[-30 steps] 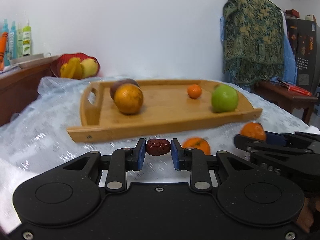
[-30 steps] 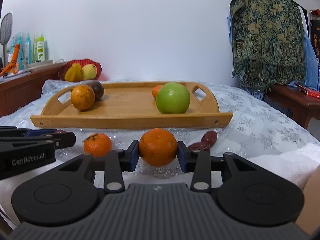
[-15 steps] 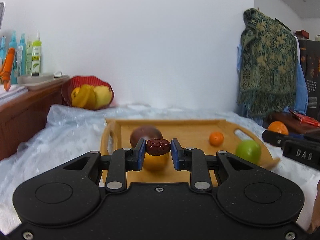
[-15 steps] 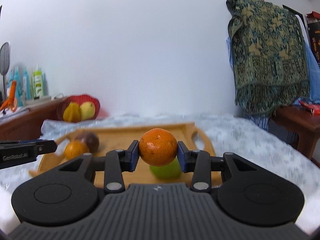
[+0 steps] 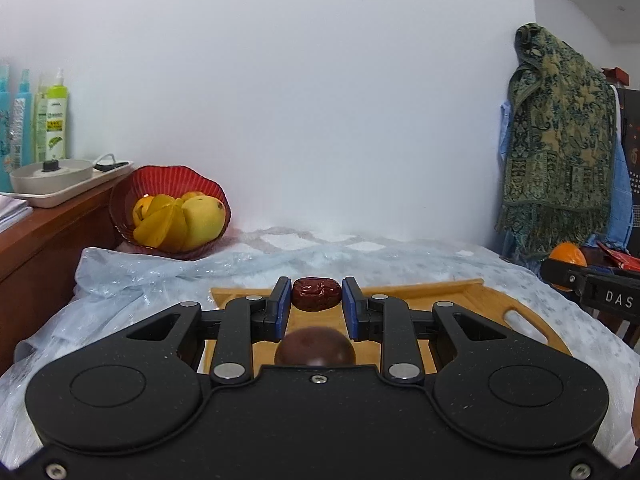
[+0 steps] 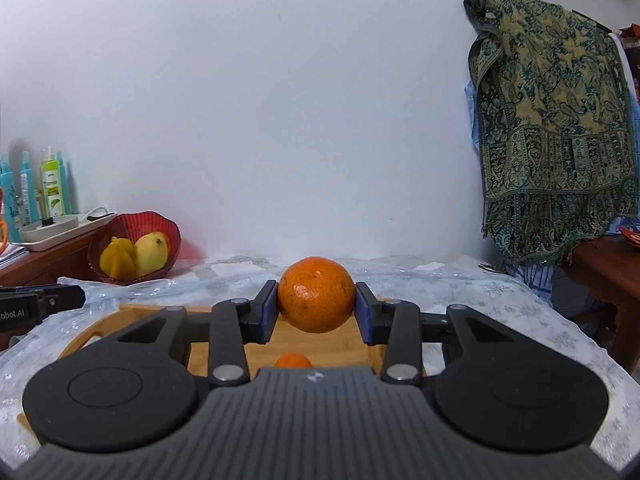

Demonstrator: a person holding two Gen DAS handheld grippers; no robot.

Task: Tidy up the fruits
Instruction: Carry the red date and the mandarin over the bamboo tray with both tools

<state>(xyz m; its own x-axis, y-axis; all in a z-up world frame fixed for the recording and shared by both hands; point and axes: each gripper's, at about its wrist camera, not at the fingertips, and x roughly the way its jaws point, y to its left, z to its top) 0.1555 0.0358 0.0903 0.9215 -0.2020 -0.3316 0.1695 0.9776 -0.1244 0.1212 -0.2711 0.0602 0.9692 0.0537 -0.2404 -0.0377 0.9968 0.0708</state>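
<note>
Red date (image 5: pixel 316 294) between left jaws | orange (image 6: pixel 316 294) between right jaws

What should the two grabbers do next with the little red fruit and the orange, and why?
Probably lower both toward the wooden tray and let go there. The left gripper is shut on a red date, the right gripper on an orange, and both hang above the tray, where a dark round fruit and a small orange already lie below them.
</note>
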